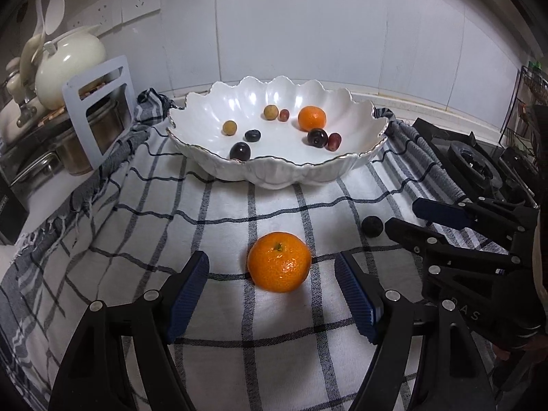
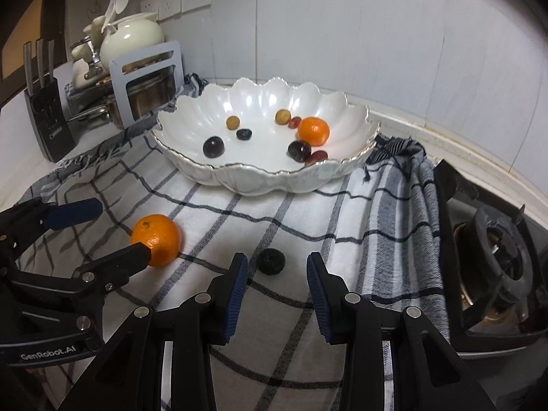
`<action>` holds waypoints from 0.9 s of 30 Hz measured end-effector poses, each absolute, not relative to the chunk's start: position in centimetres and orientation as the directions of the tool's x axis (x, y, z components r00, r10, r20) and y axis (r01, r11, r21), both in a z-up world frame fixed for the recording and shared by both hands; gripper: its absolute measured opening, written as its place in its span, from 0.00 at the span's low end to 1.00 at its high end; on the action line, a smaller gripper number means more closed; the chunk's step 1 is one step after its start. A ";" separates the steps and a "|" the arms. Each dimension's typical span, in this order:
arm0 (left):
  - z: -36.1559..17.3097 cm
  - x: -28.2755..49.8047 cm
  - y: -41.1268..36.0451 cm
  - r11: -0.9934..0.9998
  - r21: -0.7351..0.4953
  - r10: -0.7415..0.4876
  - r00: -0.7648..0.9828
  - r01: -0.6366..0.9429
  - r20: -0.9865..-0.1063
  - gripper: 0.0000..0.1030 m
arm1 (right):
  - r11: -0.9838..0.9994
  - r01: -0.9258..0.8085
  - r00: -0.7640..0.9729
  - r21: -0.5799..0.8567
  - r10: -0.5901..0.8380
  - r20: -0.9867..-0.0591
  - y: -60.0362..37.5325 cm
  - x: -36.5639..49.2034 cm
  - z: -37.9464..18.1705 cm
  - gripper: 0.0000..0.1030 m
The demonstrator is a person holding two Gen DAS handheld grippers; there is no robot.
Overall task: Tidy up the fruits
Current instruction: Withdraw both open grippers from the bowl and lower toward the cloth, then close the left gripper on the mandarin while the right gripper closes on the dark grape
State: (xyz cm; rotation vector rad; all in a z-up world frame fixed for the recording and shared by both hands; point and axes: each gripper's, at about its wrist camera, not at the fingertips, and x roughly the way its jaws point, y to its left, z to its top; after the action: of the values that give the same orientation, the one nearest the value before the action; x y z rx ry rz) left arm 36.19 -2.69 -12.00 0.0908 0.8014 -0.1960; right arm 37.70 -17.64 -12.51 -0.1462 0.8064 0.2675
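Nearest the left hand-held gripper point(image 1: 272, 294), a tangerine point(image 1: 279, 262) sits on the checked cloth point(image 1: 219, 239) that covers the table, just ahead of the fingertips and centred on the gap. The jaws stand wide apart, wider than the fruit, and the blue pads point(image 1: 187, 294) are clear of it on both sides; nothing is held.

The right hand-held gripper point(image 2: 275, 291) is lined up the same way on a small dark fruit point(image 2: 271, 261), which lies just beyond its tips, between the two fingers' lines. These jaws are parted less than the left pair but still wider than the fruit, with no contact visible, so this gripper is empty too. The two grippers work side by side, the left one appearing at the near left of the right wrist view.

Further ahead of both stands the white scalloped bowl point(image 1: 274, 174) on the same cloth. It already holds a second tangerine point(image 1: 311, 118), dark plums, two yellowish round fruits and reddish grapes.

By my reckoning most of the sorting is done: only the tangerine and the dark fruit remain on the cloth. Each still has to be gripped, lifted and carried forward into the bowl.
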 end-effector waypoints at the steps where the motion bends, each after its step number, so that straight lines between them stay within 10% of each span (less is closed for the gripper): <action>1: -12.1 36.3 -2.8 0.978 0.008 -0.140 0.678 0.210 -0.722 0.73 | 0.956 -0.292 0.656 -0.023 0.183 -0.732 -17.7 37.9 -12.7 0.36; 27: -14.4 38.4 -3.7 0.973 -0.014 -0.159 0.629 0.229 -0.761 0.51 | 0.948 -0.310 0.553 0.068 0.238 -0.799 -17.5 40.8 -15.3 0.24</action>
State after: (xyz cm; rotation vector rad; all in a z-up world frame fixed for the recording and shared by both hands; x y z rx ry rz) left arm 38.40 -3.69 -14.36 0.0868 0.8629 -0.2222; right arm 40.83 -17.46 -15.31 -0.0837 0.9308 0.3239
